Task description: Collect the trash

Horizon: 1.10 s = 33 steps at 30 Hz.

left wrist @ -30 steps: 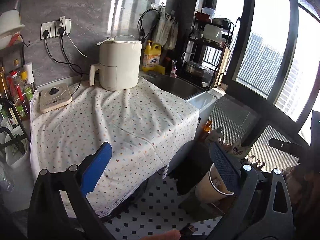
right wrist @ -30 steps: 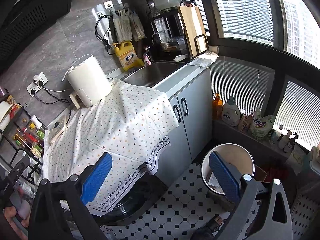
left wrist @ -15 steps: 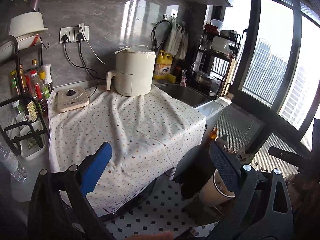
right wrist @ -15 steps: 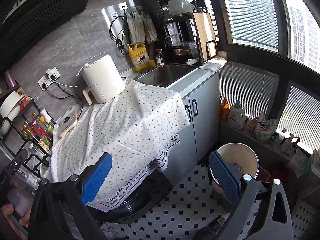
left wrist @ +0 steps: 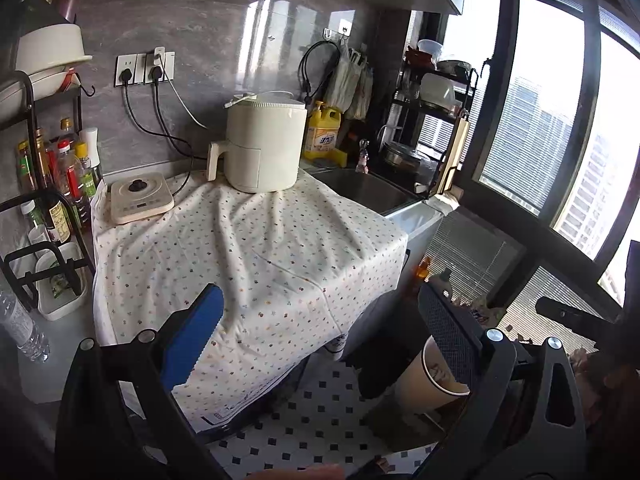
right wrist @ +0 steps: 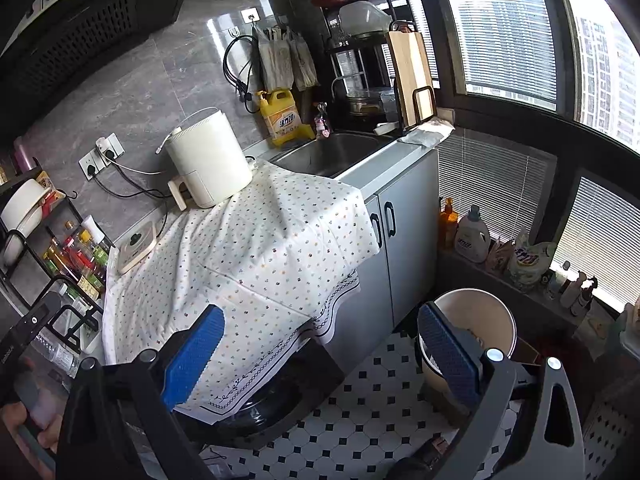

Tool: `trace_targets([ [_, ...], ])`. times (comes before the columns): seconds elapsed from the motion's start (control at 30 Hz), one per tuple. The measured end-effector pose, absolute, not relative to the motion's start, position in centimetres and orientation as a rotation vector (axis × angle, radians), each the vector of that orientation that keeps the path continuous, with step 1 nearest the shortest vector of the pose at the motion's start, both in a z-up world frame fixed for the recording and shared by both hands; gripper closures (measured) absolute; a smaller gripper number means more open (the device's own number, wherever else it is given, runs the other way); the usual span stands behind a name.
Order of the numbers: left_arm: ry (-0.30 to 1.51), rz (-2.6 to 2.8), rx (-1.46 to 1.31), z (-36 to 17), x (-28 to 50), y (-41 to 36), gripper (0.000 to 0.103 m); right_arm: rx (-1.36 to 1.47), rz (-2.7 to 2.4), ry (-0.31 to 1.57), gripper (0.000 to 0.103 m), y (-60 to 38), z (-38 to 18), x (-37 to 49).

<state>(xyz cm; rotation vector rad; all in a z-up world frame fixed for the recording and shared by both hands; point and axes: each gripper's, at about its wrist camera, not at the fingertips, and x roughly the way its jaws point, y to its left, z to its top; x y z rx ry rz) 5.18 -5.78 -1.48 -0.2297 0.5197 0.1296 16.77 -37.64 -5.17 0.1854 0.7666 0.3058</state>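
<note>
My left gripper (left wrist: 320,336) hangs open over the front edge of a counter draped in a dotted white cloth (left wrist: 248,252), with nothing between its blue pads. My right gripper (right wrist: 322,352) is open too, higher up and further back, above the cloth's (right wrist: 272,240) hanging corner. A beige trash bin (right wrist: 476,320) stands on the tiled floor to the right of the counter; its rim (left wrist: 424,376) shows behind the left gripper's right finger. A clear plastic bottle (left wrist: 18,326) stands left of the cloth. I see no loose trash on the cloth.
A cream air fryer (left wrist: 264,144) and a flat cream appliance (left wrist: 140,196) sit at the back of the cloth. A black rack of sauce bottles (left wrist: 52,184) is on the left. The sink (right wrist: 332,152), dish rack and window lie to the right, with detergent bottles (right wrist: 472,236) on the ledge.
Both views have swung left, so the counter sits further right in frame and more of the bottle rack shows. Both grippers stay open and empty.
</note>
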Motion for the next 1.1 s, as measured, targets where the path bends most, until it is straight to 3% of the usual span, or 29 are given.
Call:
trace_targets([
  [1.1, 0.54, 0.118, -0.25, -2.1, 5.3, -3.9, 0.006, 0.182, 0.3, 0.767, 0.008, -36.8, -5.1, 17.0],
])
